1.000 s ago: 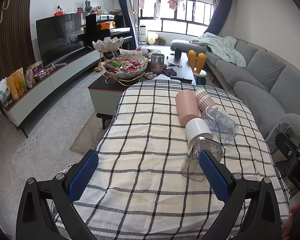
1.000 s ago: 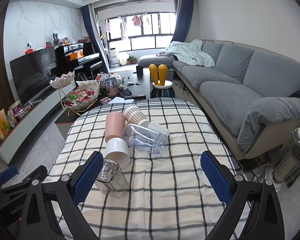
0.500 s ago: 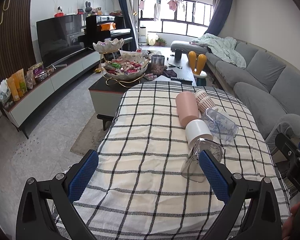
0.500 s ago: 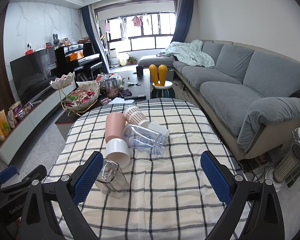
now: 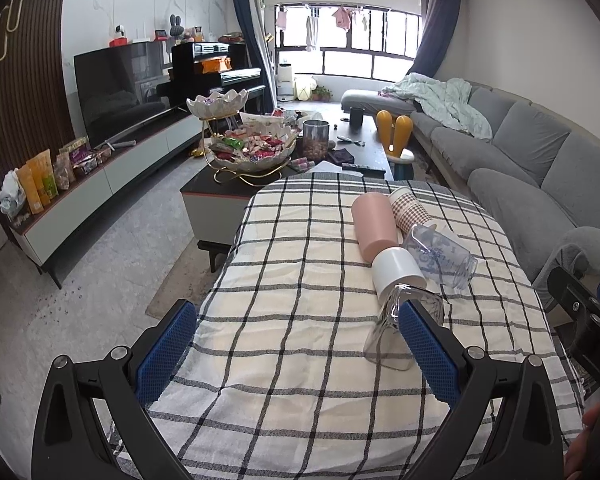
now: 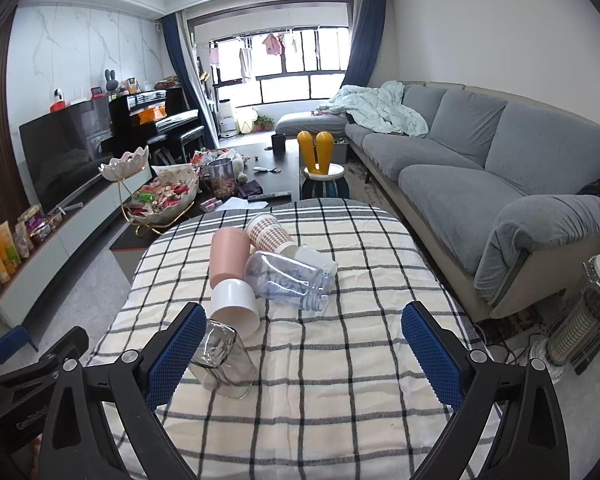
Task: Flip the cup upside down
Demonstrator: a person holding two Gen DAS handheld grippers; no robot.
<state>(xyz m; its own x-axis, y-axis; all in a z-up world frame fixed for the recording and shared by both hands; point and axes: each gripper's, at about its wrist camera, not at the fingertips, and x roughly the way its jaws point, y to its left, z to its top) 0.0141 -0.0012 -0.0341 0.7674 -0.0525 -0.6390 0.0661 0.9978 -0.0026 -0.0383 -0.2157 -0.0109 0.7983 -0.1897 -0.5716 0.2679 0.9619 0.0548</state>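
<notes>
Several cups lie on their sides on the checked tablecloth (image 5: 292, 272): a pink cup (image 5: 374, 226), a chequered paper cup (image 5: 410, 208), a white cup (image 5: 398, 270), a clear printed cup (image 5: 440, 256) and a clear glass (image 5: 388, 340) nearest me. In the right wrist view the same ones show as pink cup (image 6: 228, 256), white cup (image 6: 234, 306), printed cup (image 6: 288, 280) and glass (image 6: 222, 356). My left gripper (image 5: 296, 352) is open and empty, its right finger in front of the glass. My right gripper (image 6: 298, 354) is open and empty, its left finger beside the glass.
A coffee table (image 5: 228, 196) with a snack bowl stand (image 5: 248, 148) lies beyond the table's far edge. A grey sofa (image 6: 500, 160) runs along the right. A TV unit (image 5: 80, 184) runs along the left. A heater (image 6: 580, 320) stands at the right on the floor.
</notes>
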